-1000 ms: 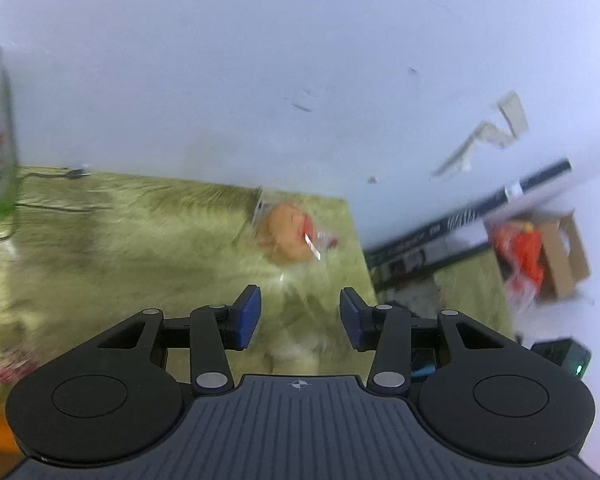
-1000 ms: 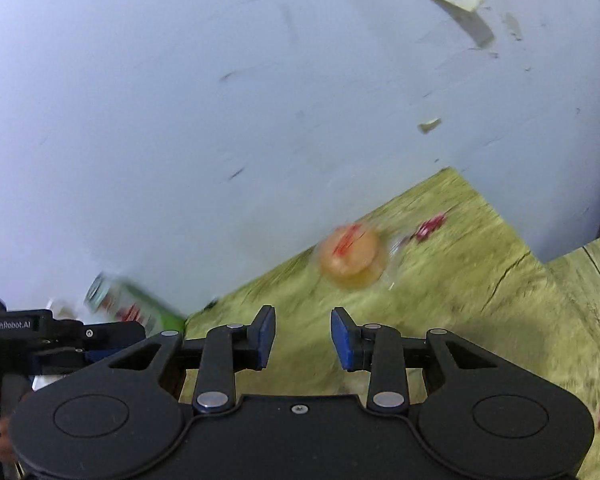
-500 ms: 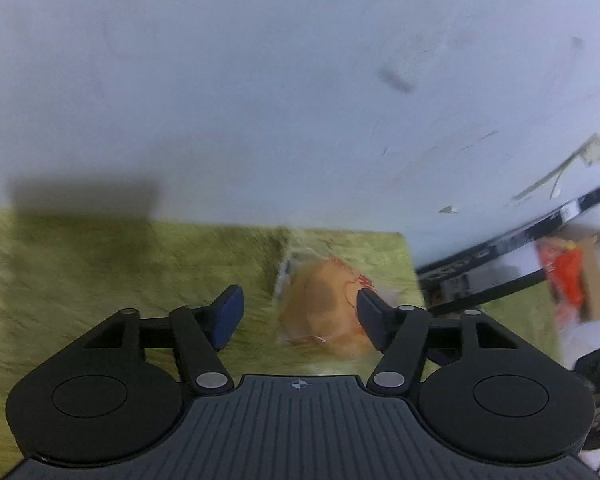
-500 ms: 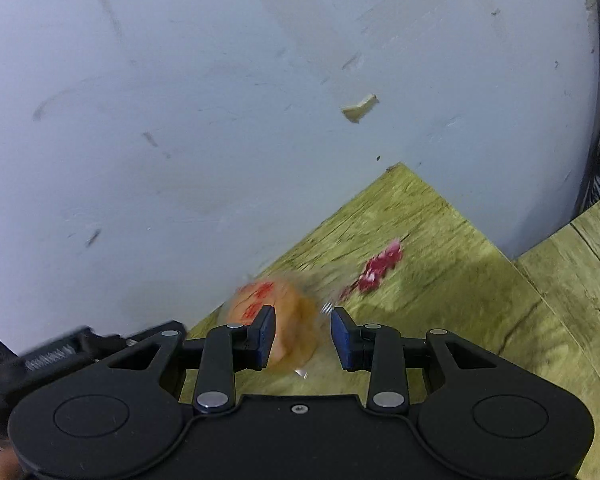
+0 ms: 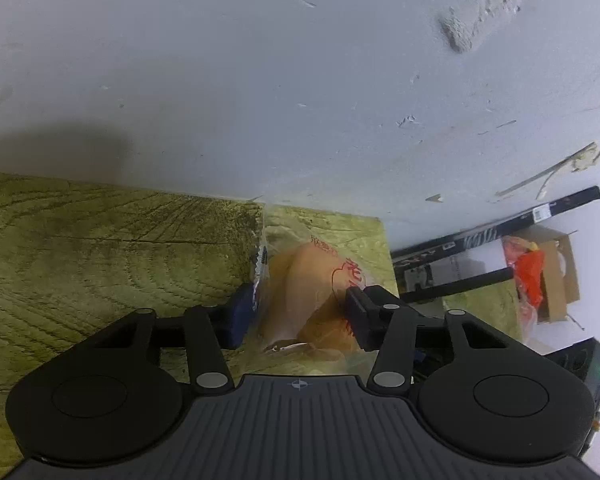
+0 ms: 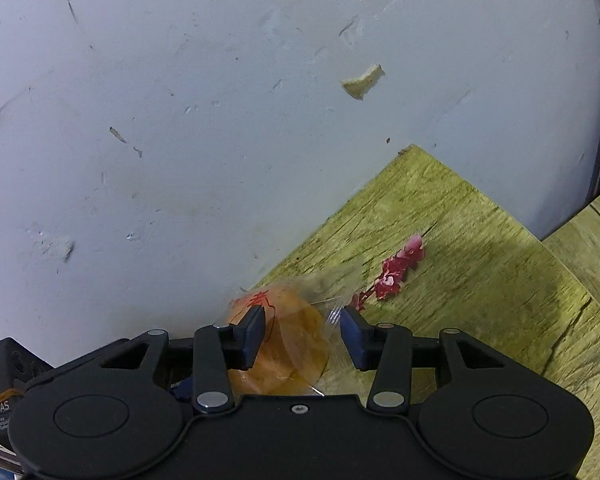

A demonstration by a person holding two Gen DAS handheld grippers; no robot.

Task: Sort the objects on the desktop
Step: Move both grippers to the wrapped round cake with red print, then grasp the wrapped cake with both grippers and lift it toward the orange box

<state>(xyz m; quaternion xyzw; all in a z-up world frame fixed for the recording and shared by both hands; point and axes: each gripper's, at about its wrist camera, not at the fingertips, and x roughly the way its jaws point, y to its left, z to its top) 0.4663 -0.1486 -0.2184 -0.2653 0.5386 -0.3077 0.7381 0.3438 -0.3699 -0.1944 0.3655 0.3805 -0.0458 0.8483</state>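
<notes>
**Both grippers at the wrapped bun, worktop corner**

Green wood-grain worktop [image 5: 100, 248] against a scuffed white wall [image 5: 260, 80]. Left hand-held gripper [image 5: 296, 316] closing on the bagged bun [image 5: 300, 292], pads touching. Right hand-held gripper [image 6: 300, 334] opening, straddling it. Red flower sprig [image 6: 396, 270] at 1 o'clock.

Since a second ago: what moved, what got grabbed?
Both grippers closed in on the wrapped bun, which was well ahead of them on the table before. The left gripper now straddles it, jaws closing, pads at the wrapper. The right gripper has it between opening jaws, right pad clear. The bun and the red flower sprig stayed put.
</notes>
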